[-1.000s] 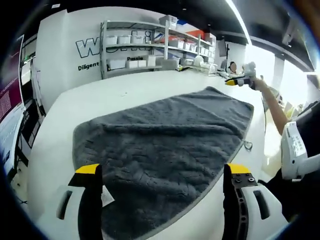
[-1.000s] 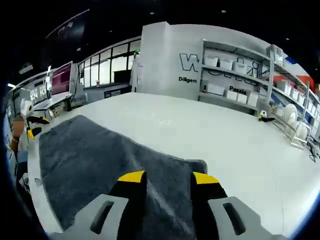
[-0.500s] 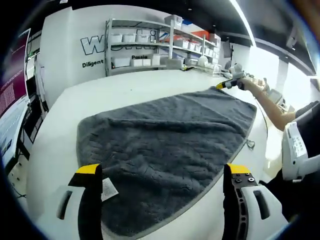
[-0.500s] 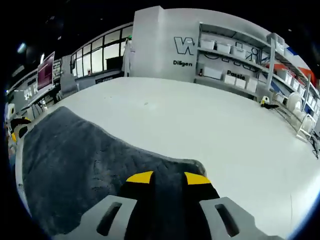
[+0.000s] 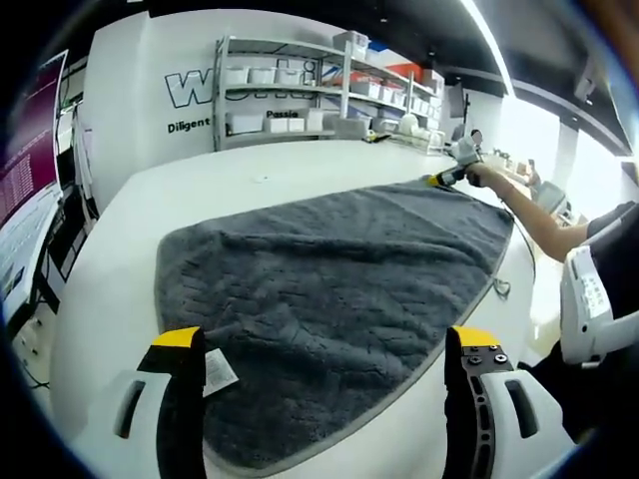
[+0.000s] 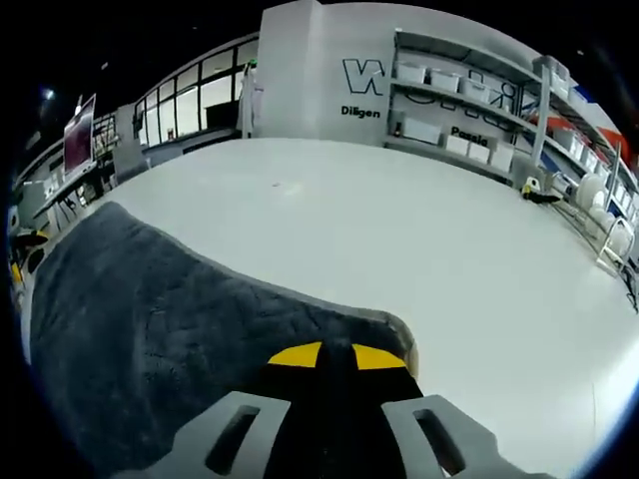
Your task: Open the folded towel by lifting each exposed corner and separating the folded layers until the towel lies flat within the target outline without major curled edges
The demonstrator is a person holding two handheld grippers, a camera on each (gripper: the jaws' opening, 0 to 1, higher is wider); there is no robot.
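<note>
A dark grey terry towel (image 5: 329, 299) spreads across the white table (image 6: 399, 230), its far corner at upper right pinched in the right gripper (image 6: 335, 356), while the left gripper (image 5: 319, 344), jaws wide apart, hovers over its near edge.

Bright, even indoor light falls from a ceiling strip light (image 5: 489, 40), and glare whitens the window side (image 5: 589, 160). Fisheye bending curves the shelves (image 6: 479, 100) (strongest toward the edges), and focus stays fairly sharp.
</note>
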